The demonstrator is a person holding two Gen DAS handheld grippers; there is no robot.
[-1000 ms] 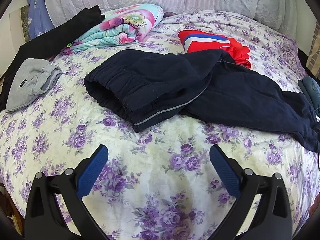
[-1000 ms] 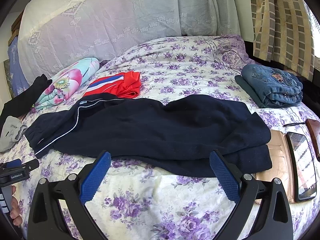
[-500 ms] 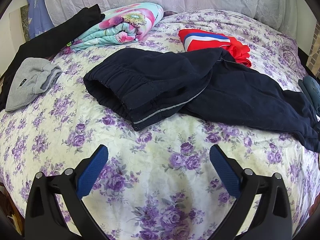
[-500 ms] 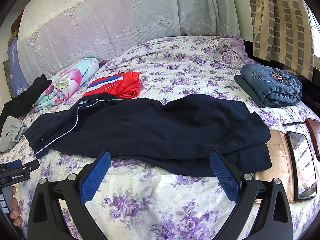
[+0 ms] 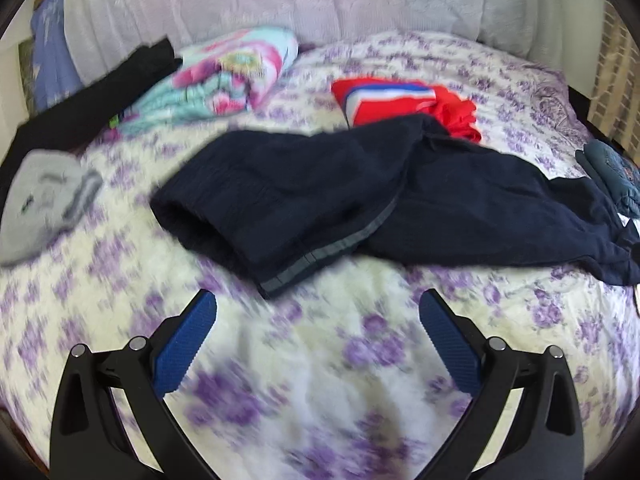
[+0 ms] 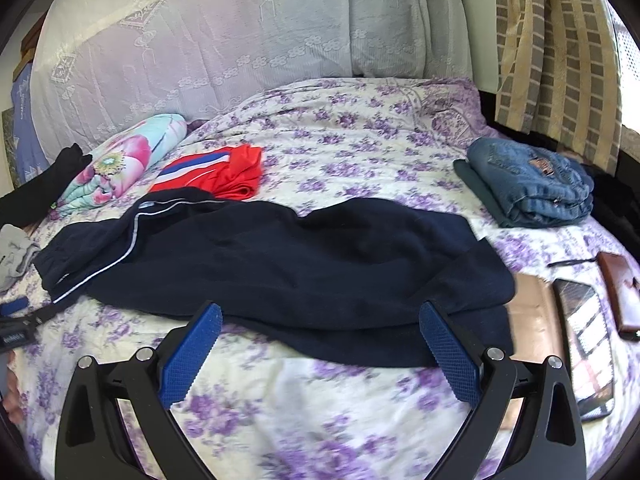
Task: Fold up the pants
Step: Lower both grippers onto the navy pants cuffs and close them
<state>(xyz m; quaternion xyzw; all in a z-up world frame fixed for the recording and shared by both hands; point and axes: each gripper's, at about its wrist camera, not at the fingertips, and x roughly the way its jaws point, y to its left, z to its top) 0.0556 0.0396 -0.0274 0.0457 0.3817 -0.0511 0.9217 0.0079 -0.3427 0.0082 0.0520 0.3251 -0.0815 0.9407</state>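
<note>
Dark navy pants (image 5: 360, 200) with a grey side stripe lie spread across the floral bed, waistband to the left and legs to the right; they also show in the right wrist view (image 6: 300, 264). My left gripper (image 5: 318, 312) is open and empty, just short of the waistband corner. My right gripper (image 6: 320, 322) is open and empty, its blue fingertips (image 6: 440, 332) at the near edge of the pant legs.
On the bed lie a red garment (image 6: 216, 172), a floral bundle (image 6: 124, 160), a grey garment (image 5: 44, 200), black cloth (image 5: 92, 108) and folded jeans (image 6: 528, 184). A phone (image 6: 580, 328) and brown wallet (image 6: 620, 292) lie at the right edge.
Both grippers have moved forward, closer to the pants. The left view is now motion-blurred. The jaws stay open and the pants have not moved.
</note>
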